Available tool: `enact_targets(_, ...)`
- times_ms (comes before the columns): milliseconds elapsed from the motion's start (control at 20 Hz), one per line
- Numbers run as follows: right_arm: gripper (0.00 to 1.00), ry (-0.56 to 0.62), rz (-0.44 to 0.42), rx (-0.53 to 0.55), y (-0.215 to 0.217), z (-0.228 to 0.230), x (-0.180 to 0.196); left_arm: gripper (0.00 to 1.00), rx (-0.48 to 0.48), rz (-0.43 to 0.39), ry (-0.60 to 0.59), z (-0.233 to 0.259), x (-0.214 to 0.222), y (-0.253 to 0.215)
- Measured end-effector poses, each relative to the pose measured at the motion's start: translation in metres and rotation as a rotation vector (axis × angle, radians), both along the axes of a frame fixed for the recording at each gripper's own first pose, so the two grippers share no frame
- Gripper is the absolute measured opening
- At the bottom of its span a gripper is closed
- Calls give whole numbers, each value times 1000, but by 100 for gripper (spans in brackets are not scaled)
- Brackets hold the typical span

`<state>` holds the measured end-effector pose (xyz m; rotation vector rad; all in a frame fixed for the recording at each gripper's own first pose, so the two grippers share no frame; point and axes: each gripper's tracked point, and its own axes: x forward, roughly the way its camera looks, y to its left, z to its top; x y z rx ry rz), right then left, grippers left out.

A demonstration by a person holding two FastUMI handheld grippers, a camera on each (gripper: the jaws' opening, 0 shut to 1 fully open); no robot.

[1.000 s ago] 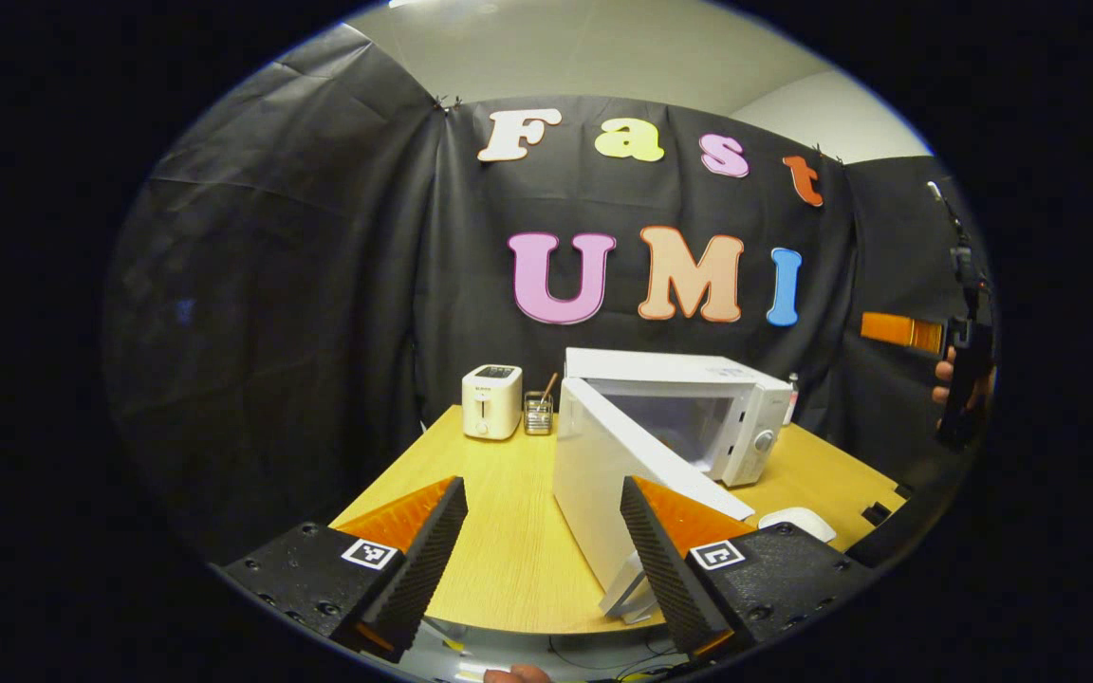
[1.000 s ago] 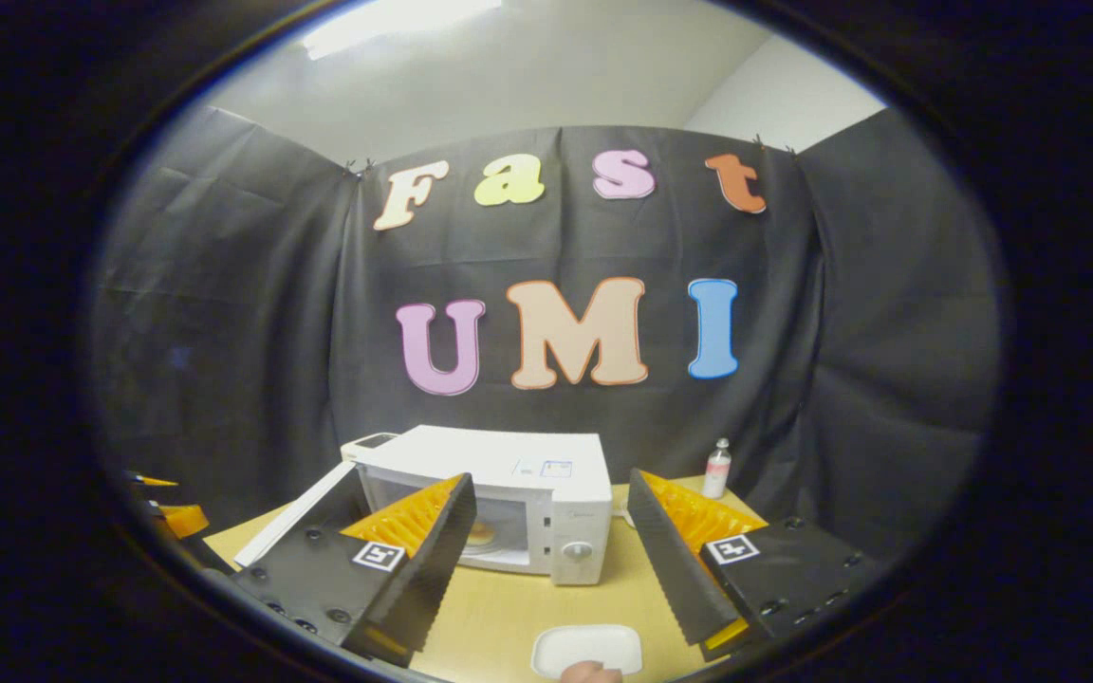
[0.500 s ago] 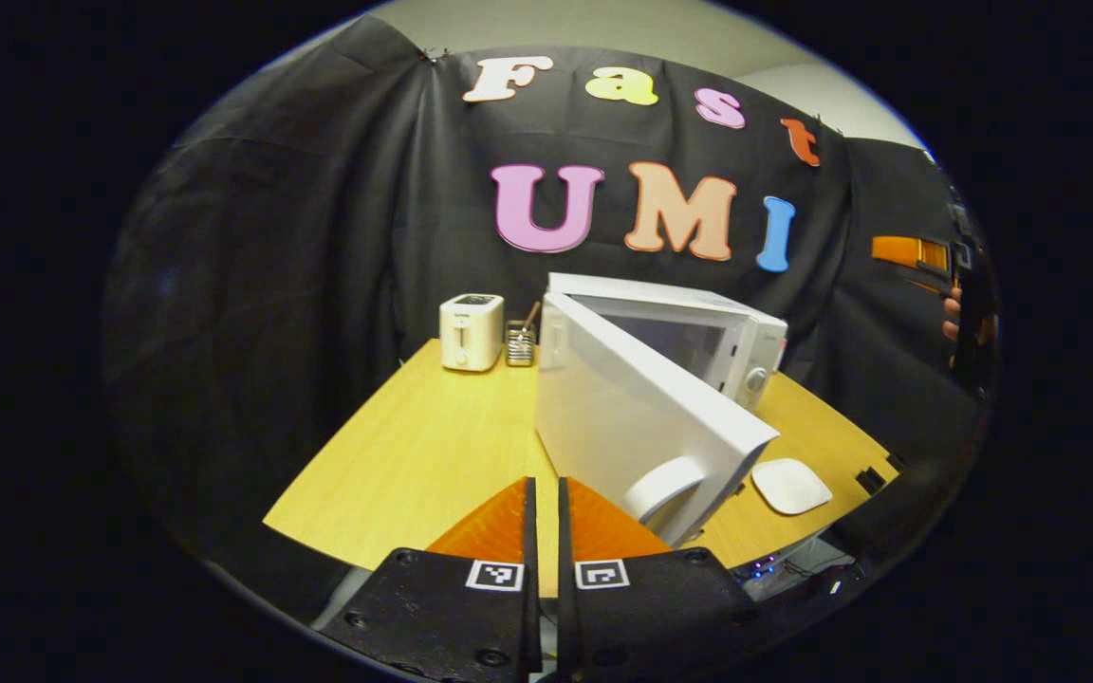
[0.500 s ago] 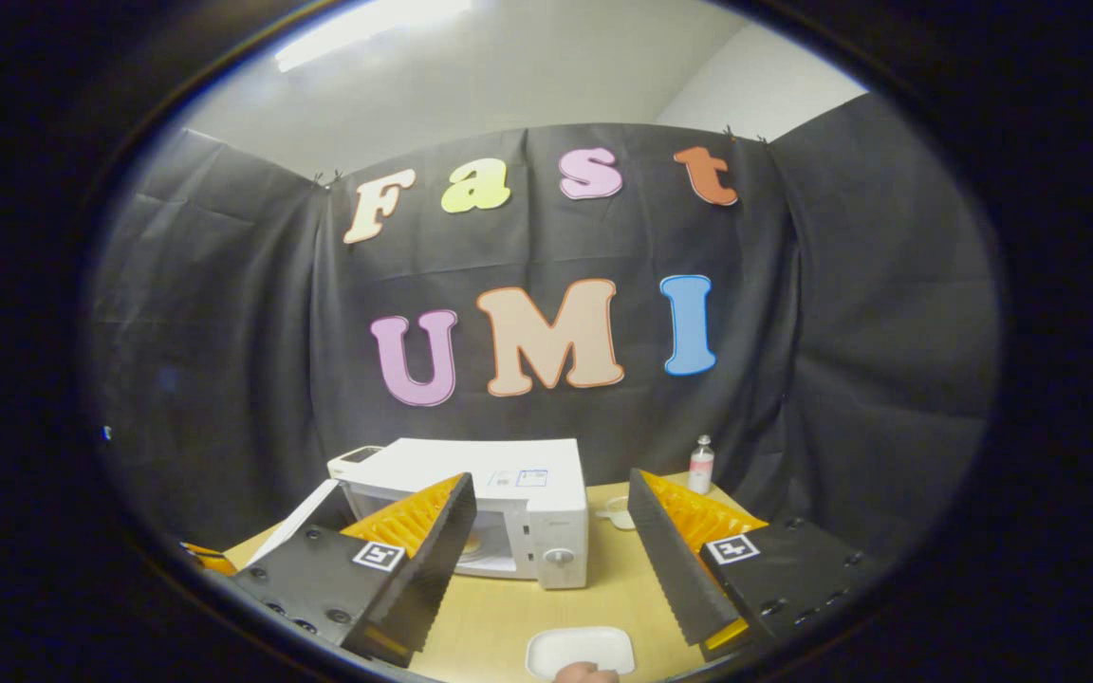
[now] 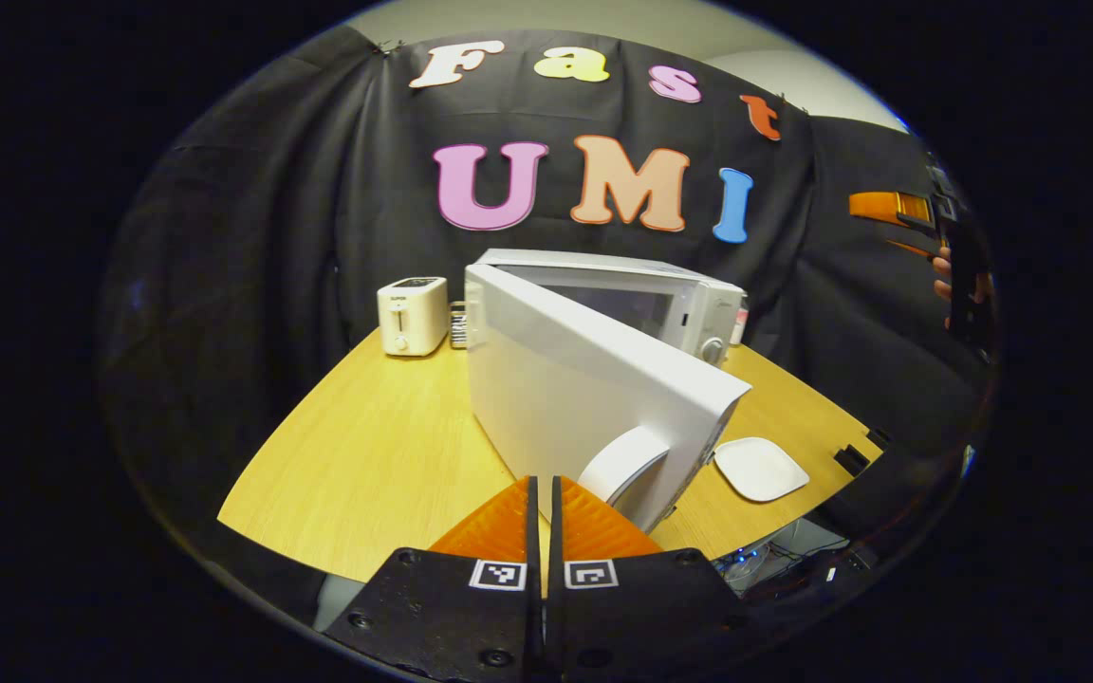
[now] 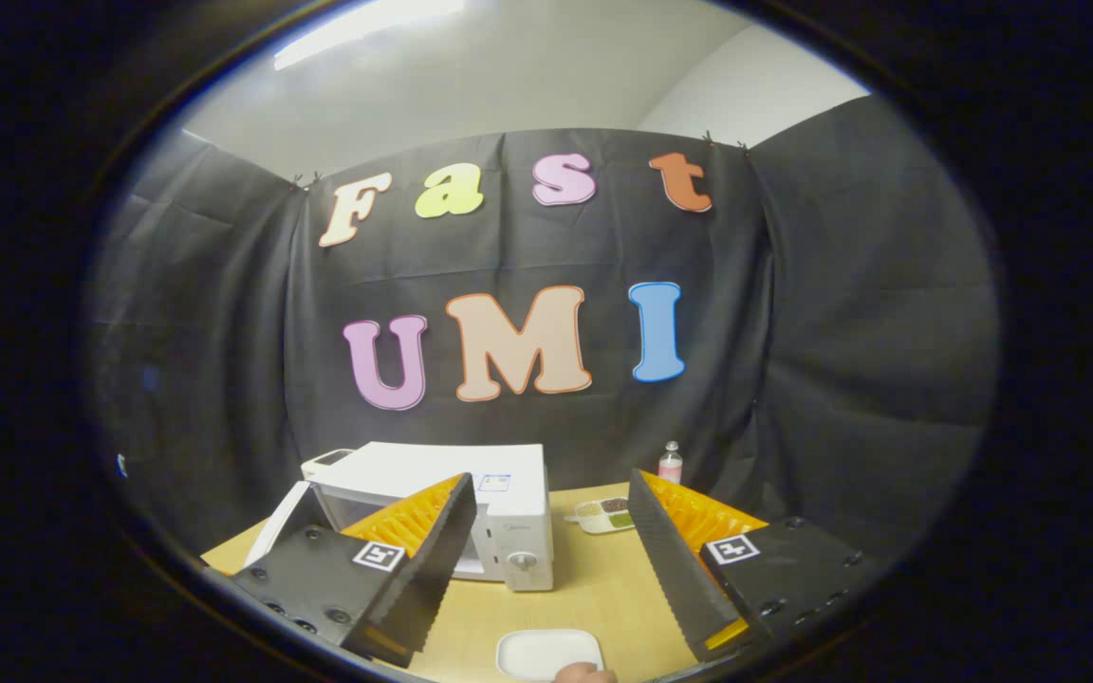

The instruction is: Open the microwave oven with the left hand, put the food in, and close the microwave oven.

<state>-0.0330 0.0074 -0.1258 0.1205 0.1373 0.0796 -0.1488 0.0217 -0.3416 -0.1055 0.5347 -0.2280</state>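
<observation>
left tool closed, empty, right tool wide open

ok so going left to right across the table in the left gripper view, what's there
toaster → microwave door, swung open → white plate near the table's right edge → the right gripper, held up off the table at the far right.

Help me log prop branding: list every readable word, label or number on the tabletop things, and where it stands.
No text here is legible enough to quote.
Cream toaster: dark print on its front, too small.
White microwave oven: sticker on its top, blurred.
Small pink-labelled bottle: label too small.
</observation>
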Motion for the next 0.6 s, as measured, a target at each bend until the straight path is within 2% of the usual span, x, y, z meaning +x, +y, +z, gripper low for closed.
enact_targets(150, 92, -1, -32, -5, -16, 4, -3, 0, 3, -74, -13, -2, 12, -27)
enact_targets(200, 99, -2, -45, -7, -21, 5, -6, 0, -3, -95, -13, -2, 17, -36)
enact_targets(300, 99, -10, -80, -11, -34, 12, -13, 1, -18, -132, -13, -4, 27, -54)
enact_targets(350, 92, -13, -97, -14, -41, 15, -16, 0, -21, -150, -16, -5, 33, -63)
enact_targets(400, 99, -15, -116, -19, -49, 16, -20, 0, -23, -168, -20, -4, 40, -70)
enact_targets(550, 99, -21, -174, -54, -78, 22, -33, 0, -27, -218, -26, -8, 59, -90)
enact_targets(600, 92, -23, -197, -64, -88, 24, -36, 0, -27, -230, -25, -9, 65, -95)
